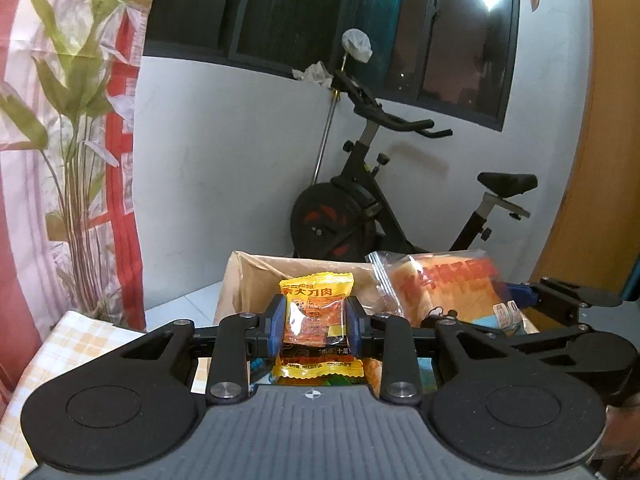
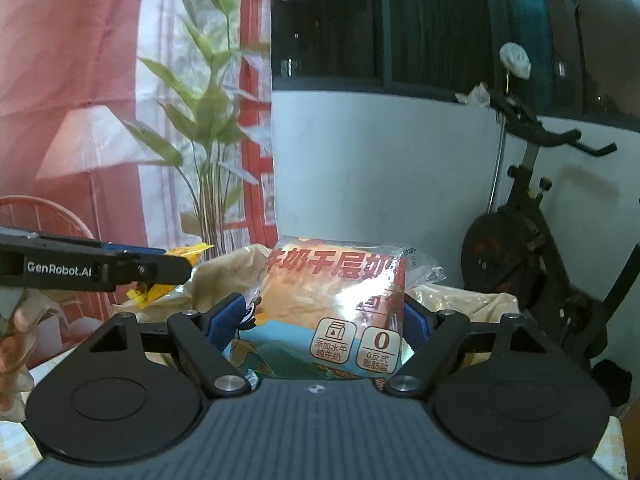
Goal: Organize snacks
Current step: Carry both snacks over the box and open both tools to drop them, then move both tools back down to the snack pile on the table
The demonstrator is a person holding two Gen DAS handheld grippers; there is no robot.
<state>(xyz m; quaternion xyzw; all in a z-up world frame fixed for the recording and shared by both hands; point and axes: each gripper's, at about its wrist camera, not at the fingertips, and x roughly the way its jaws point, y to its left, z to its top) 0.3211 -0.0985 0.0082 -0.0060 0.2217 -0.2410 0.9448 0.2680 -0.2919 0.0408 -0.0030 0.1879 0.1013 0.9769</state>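
In the left wrist view the left gripper [image 1: 316,322] sits at lower centre, its blue pads [image 1: 279,320] drawn close and clamped on the two sides of a small yellow snack packet [image 1: 314,312], which stands upright between them with its crimped top edge above the fingers and its lower edge hanging below. Behind the packet, at centre, the open cardboard box [image 1: 240,280] shows its brown inner wall and near rim; the packet is in front of and above that opening. At right centre of the same view the right gripper [image 1: 512,304] comes in from the side, gripping a clear-wrapped bread packet [image 1: 444,284] with red lettering, just beside the yellow one but apart from it. In the right wrist view the right gripper [image 2: 326,320] stands wide, its pads pressed on both sides of the bread packet [image 2: 332,300], which fills the centre and is held over the box [image 2: 472,300]. The left gripper's finger reaches in from the left edge. An exercise bike [image 1: 384,200] stands behind the box at right, a plant [image 1: 72,120] and curtain [image 1: 120,140] at left; the white wall [image 1: 224,160] between them leaves open room above the box rim
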